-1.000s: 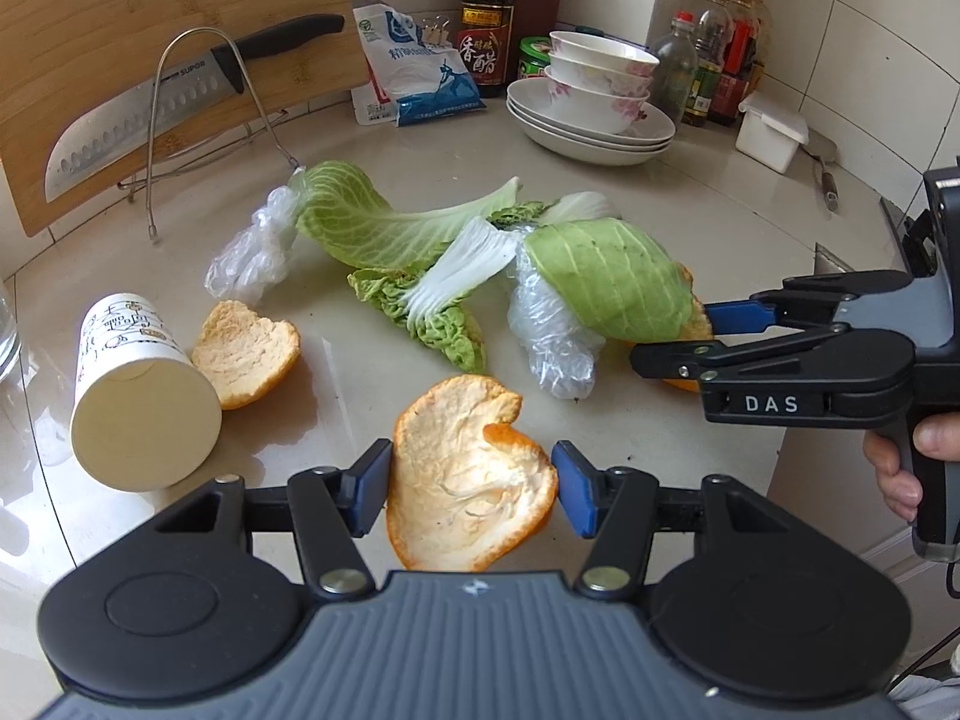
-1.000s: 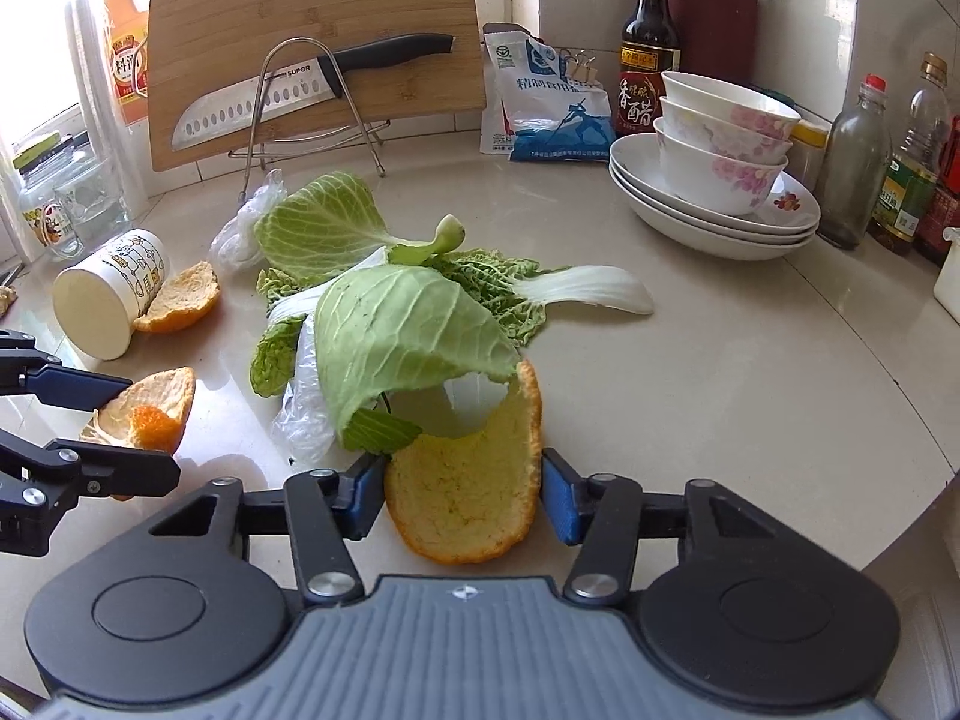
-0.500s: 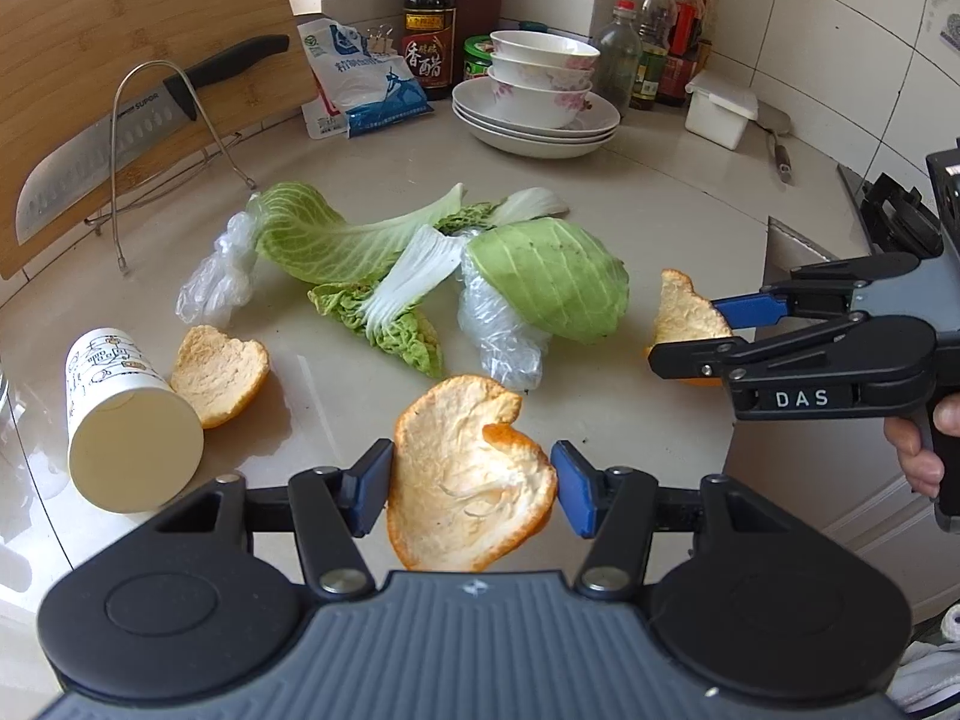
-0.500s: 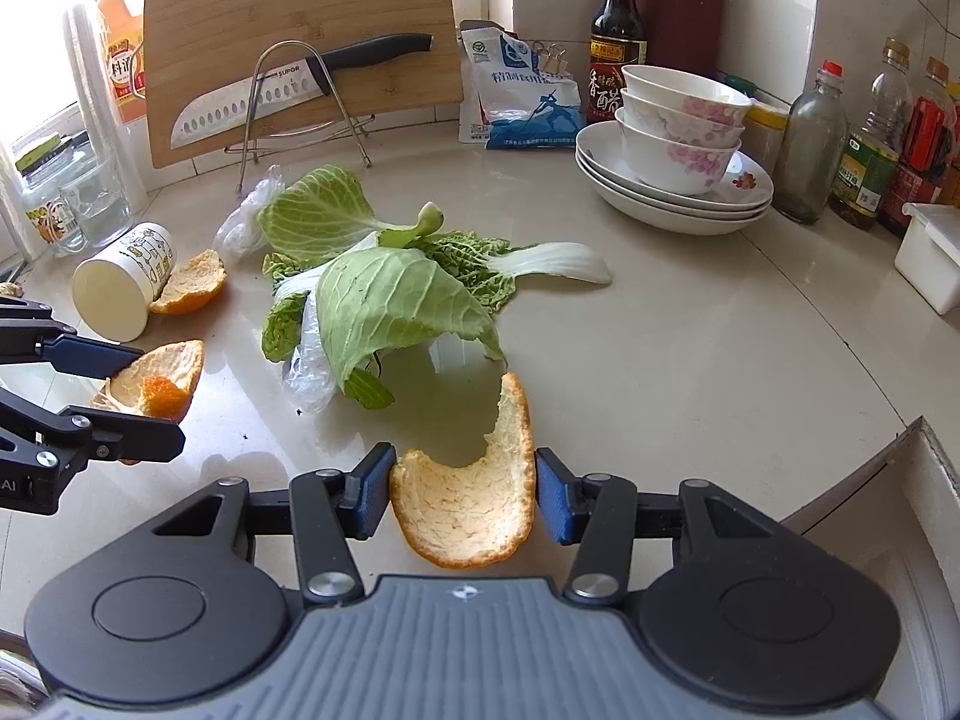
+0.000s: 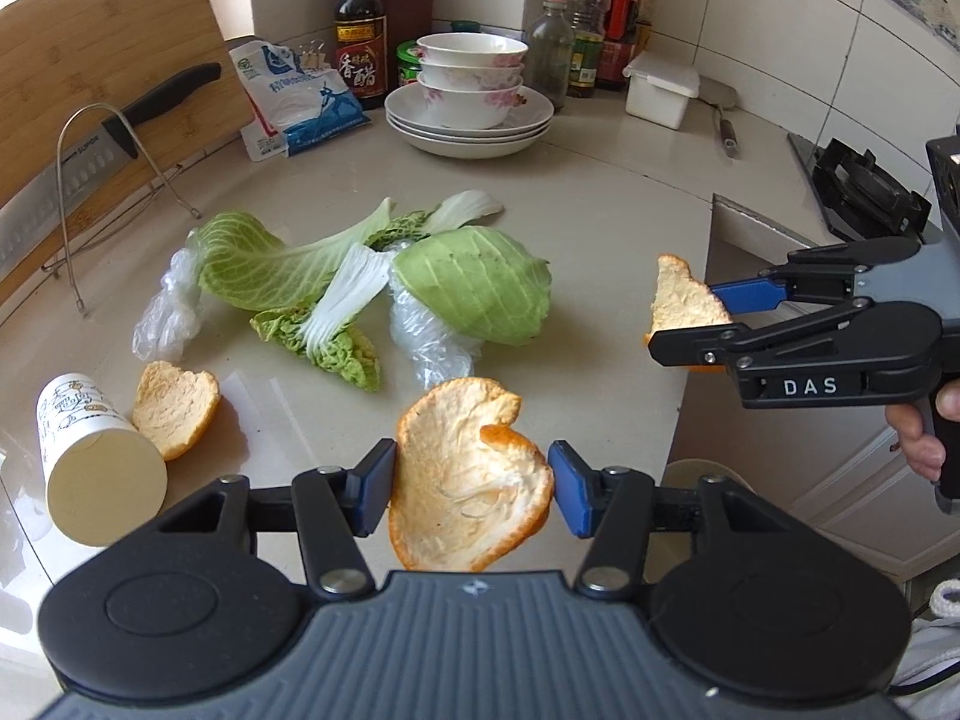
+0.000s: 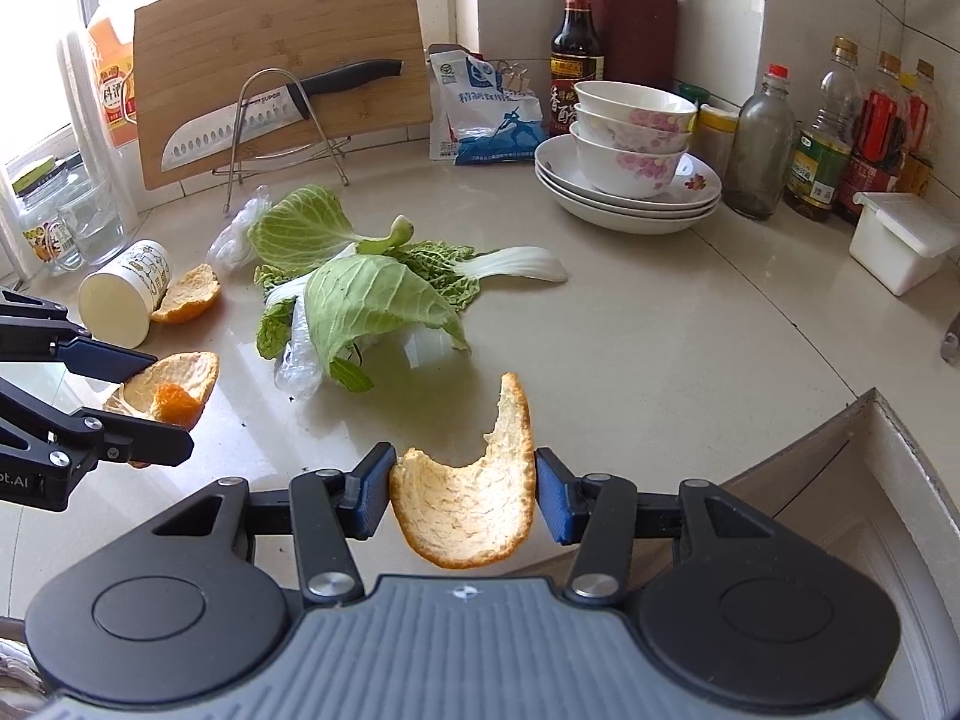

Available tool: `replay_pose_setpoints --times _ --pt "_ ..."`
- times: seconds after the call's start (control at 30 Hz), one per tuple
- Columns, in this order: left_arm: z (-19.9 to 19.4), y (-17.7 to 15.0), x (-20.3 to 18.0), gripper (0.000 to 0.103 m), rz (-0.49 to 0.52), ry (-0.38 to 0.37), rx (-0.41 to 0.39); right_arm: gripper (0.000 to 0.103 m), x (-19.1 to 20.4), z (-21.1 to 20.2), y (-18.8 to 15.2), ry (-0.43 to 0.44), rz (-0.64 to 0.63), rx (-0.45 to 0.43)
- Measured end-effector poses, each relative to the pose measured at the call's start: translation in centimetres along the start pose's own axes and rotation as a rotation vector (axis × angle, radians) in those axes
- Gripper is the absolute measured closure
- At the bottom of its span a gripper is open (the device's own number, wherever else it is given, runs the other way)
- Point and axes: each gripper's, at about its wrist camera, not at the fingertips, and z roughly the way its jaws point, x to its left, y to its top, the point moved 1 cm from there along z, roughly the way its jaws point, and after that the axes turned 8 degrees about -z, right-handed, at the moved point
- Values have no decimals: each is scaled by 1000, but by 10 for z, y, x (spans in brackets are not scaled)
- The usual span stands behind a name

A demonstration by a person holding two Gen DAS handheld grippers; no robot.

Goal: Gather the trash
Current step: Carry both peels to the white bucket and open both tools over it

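Now we hold one orange peel (image 5: 468, 474) in the left gripper (image 5: 471, 495) fingers and another peel (image 6: 474, 504) in the right gripper (image 6: 465, 492), both above the counter (image 6: 660, 330) front edge, so we should keep firm pressure while carrying them away.

Home kitchen: tiled wall (image 5: 798, 30), stone counter (image 6: 660, 312), gas stove (image 5: 864, 192), stacked bowls (image 6: 630, 138), knife (image 6: 270, 114) on cutting board (image 6: 270, 18).

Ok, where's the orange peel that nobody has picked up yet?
The loose orange peel lies on the counter at the left of both views, touching the tipped-over paper cup, left of the cabbage leaves.
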Motion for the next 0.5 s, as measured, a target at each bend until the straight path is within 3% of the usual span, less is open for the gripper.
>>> replay_pose_setpoints --times 0.23,0.5 --pt "2 7 -26 50 86 -64 5 48 -22 -27 -31 -91 99 5" --pt "10 16 -69 51 202 -171 8 48 -58 -49 -91 -231 246 78"
